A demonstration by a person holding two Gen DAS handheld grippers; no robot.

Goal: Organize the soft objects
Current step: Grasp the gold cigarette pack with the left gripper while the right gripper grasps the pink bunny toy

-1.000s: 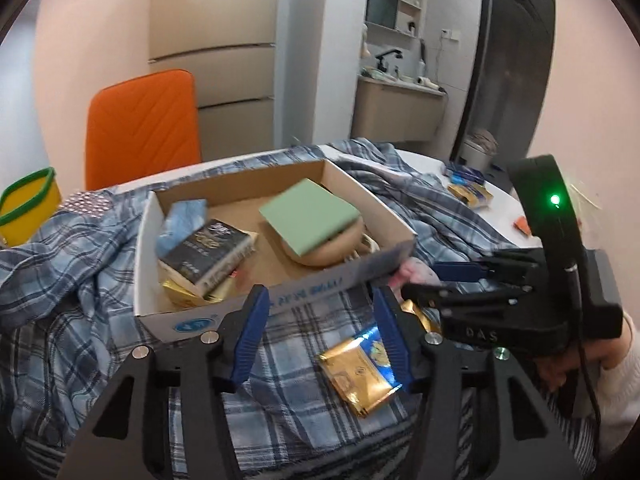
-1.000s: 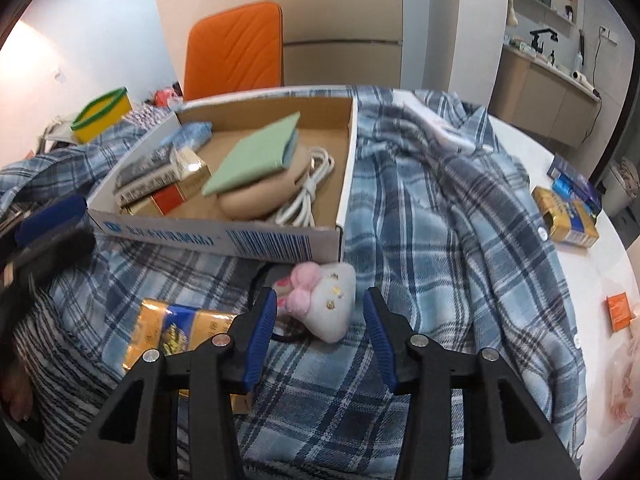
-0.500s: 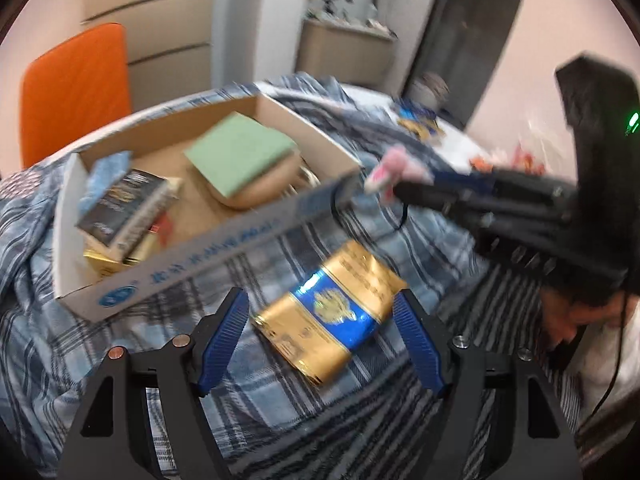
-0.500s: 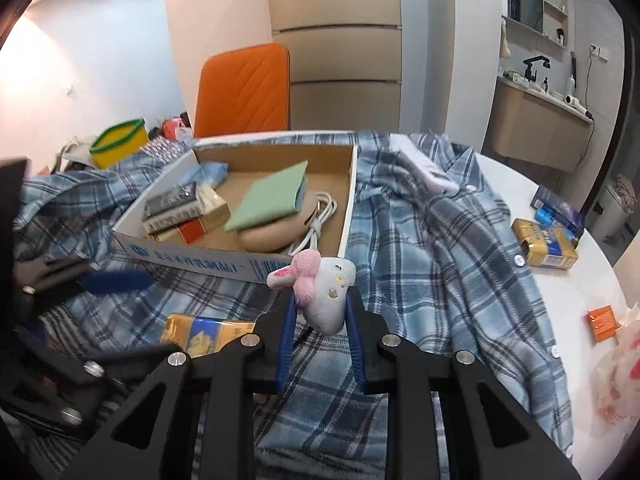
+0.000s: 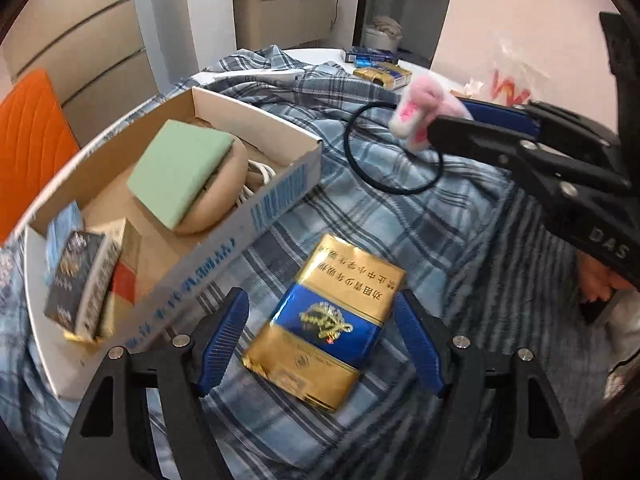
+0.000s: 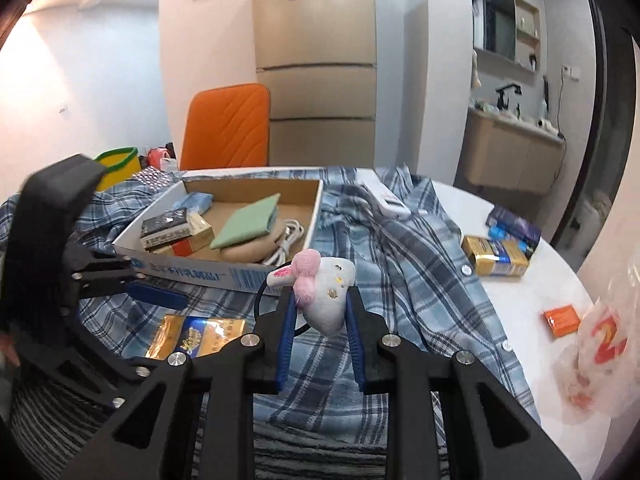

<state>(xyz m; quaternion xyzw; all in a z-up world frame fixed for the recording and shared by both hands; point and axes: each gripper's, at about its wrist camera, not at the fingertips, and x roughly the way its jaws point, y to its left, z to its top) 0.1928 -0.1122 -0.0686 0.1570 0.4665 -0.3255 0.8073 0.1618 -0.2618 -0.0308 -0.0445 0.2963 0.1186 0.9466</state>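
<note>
Since 1 second ago the right hand-held gripper (image 6: 320, 320) has clamped shut on the plush bunny hair tie (image 6: 320, 288) and lifted it off the plaid shirt (image 6: 420, 272), while the left hand-held gripper (image 5: 320, 344) has widened and dropped over the gold-and-blue packet (image 5: 324, 324). Its jaws stand apart on either side of the packet, touching nothing. In the left wrist view the bunny hangs at 2 o'clock from the cardboard box (image 5: 280, 196), its black elastic loop (image 5: 384, 160) trailing below.

I judge the bunny light and squashy; the pads pinch its body, which suits it, though the loop could snag the box wall. The foil-wrapped packet looks stiffer and slippery, best taken across its 2 long edges.

Writing: "DAS" on the right hand-held gripper's body, Chinese characters on the packet's gold band, blue print and a barcode on the box side, none of it legible.
</note>
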